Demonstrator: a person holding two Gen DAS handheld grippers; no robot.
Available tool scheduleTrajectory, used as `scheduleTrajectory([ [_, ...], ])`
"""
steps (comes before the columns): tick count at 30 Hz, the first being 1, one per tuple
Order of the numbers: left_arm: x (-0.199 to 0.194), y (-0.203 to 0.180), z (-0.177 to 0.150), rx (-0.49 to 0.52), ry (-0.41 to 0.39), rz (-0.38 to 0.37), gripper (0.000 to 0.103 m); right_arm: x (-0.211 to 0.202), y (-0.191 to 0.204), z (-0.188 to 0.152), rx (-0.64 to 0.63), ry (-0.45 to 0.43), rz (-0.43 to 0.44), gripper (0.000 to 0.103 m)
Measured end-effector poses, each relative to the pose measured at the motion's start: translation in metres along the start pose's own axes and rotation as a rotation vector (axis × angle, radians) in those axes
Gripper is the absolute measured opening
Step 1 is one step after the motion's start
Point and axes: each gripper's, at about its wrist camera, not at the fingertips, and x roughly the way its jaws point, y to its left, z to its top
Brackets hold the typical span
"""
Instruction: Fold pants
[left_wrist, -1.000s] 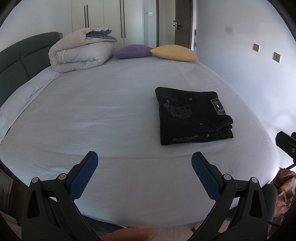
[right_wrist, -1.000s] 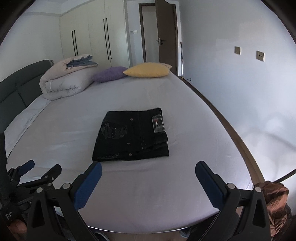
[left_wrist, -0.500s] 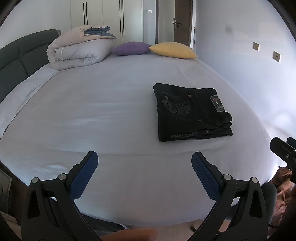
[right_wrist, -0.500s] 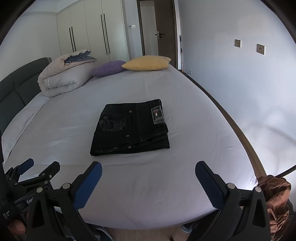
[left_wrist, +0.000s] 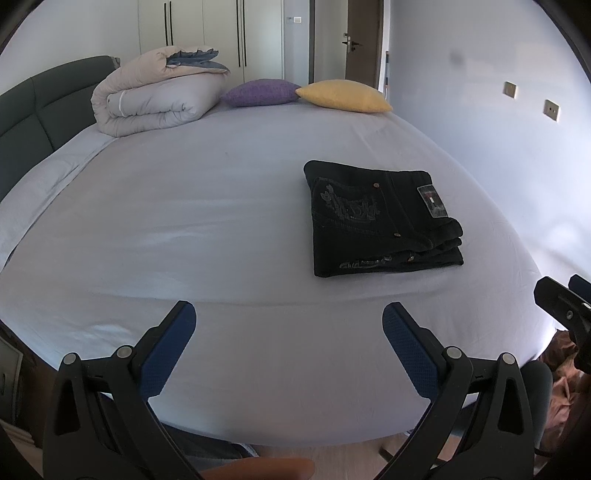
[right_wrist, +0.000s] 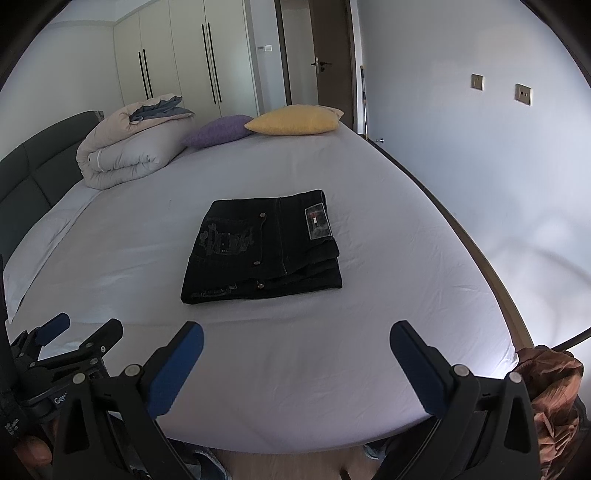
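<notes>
Pale walls (right_wrist: 461, 155), cream wardrobe (right_wrist: 192, 62) (dark handles), lilac-sheeted bed (left_wrist: 184, 221).

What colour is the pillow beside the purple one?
Yellow pillow, clearest in the right wrist view.

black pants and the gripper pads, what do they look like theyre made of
Black pants: likely denim, matte and heavy, judging by contrast topstitching, metal rivets and a sewn waistband patch. Left gripper and right gripper: blue pads look like textured rubber or soft plastic, with a fine dotted grid; black fingers resemble moulded plastic.
</notes>
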Motion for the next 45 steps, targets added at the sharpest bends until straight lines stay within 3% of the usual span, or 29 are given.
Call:
scheduleTrajectory([
  [45, 0.0027, -0.0019, -0.0037, -0.004, 0.011, -0.003, 0.103, 0.0042, 0.0037, -0.0082, 0.0, 0.017, 0.003, 0.103],
])
